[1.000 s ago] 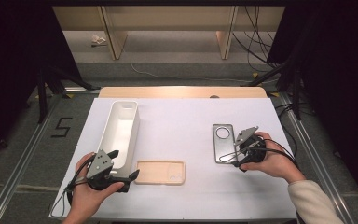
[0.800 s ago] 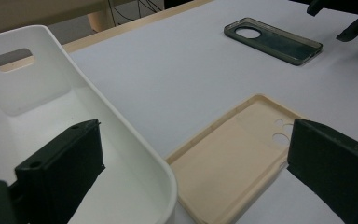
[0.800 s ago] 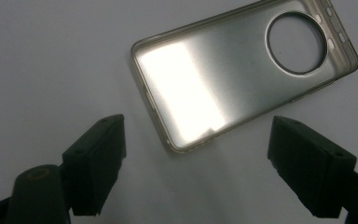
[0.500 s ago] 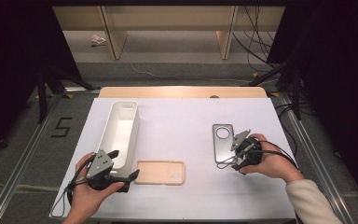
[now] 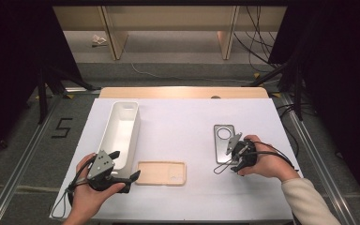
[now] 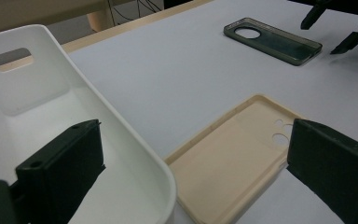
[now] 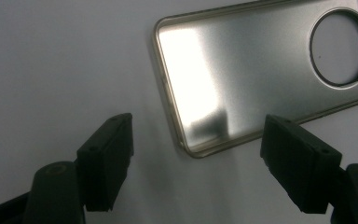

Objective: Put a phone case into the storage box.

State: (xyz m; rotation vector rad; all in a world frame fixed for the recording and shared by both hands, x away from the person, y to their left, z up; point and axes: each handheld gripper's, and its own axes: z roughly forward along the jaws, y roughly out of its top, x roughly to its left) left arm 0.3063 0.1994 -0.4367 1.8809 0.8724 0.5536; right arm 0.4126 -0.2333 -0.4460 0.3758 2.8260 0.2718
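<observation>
Right gripper (image 5: pixel 235 151) hovers over the near corner of the dark grey translucent phone case with a round camera hole (image 5: pixel 224 142), lying flat on the white table cover (image 5: pixel 183 122). Its jaws stand apart and have just been closing a bit; the case's corner sits between them, unpinched, likely lining up a pick. Left gripper (image 5: pixel 122 169) waits with jaws apart straddling the wall of the white plastic oblong bin (image 5: pixel 122 131), beside the flat beige phone case (image 5: pixel 161 173), probably steadying the bin for drop-in.
</observation>
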